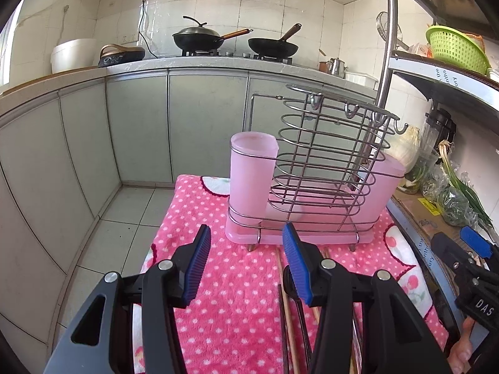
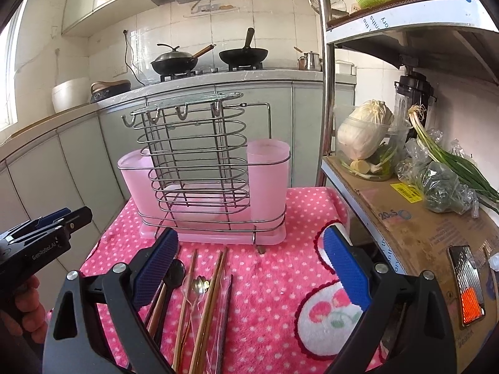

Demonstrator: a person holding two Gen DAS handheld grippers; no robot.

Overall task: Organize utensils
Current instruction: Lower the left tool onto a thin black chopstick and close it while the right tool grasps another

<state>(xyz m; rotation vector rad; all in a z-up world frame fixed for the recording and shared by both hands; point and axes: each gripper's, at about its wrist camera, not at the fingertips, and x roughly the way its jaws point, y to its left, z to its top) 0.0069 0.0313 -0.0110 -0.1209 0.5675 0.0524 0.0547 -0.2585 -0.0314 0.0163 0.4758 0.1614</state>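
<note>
Kitchen, pink dotted towel [image 2: 274,280]: left gripper [image 1: 246,246], right gripper [image 2: 254,249] angled down over chopsticks [image 2: 212,286], jaws wide, empty.

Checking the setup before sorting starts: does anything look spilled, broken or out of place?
Nothing spilled or broken. The only untidy part: chopsticks and spoons lie loose on the pink towel in front of the upright utensil rack, whose pink cups look empty.
</note>
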